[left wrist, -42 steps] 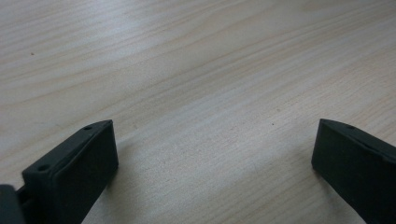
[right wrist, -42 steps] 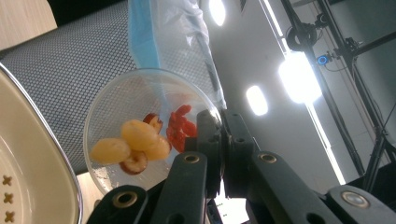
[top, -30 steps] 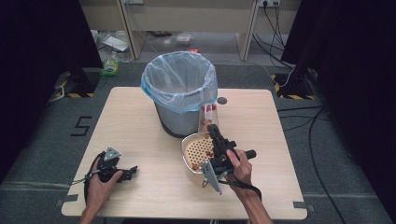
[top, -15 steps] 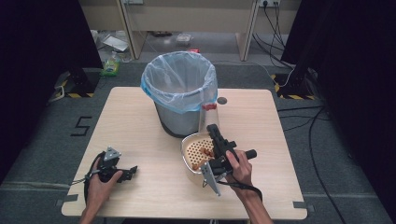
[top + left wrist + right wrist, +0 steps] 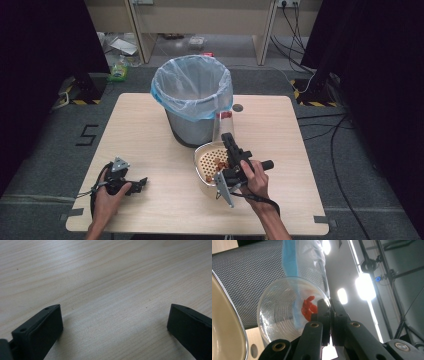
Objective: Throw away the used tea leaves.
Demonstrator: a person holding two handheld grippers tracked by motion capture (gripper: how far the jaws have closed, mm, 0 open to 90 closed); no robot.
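Observation:
A clear plastic cup (image 5: 223,129) is tipped with its mouth low over a cream strainer bowl (image 5: 202,176) and its base up against the bin. My right gripper (image 5: 229,141) is shut on the cup's rim. In the right gripper view the jaws of the right gripper (image 5: 329,307) pinch the wall of the cup (image 5: 278,311), and a red clump (image 5: 308,308) shows near the cup's base. Orange-red pieces (image 5: 218,164) lie in the strainer. My left gripper (image 5: 141,182) rests on the table at the front left, open; bare wood lies between the jaws of the left gripper (image 5: 115,308).
A grey mesh bin (image 5: 192,127) with a blue-rimmed plastic liner (image 5: 192,85) stands at the middle back of the wooden table (image 5: 135,135), just behind the cup. A small round cable hole (image 5: 238,107) sits to the bin's right. Cables trail across the floor at the right.

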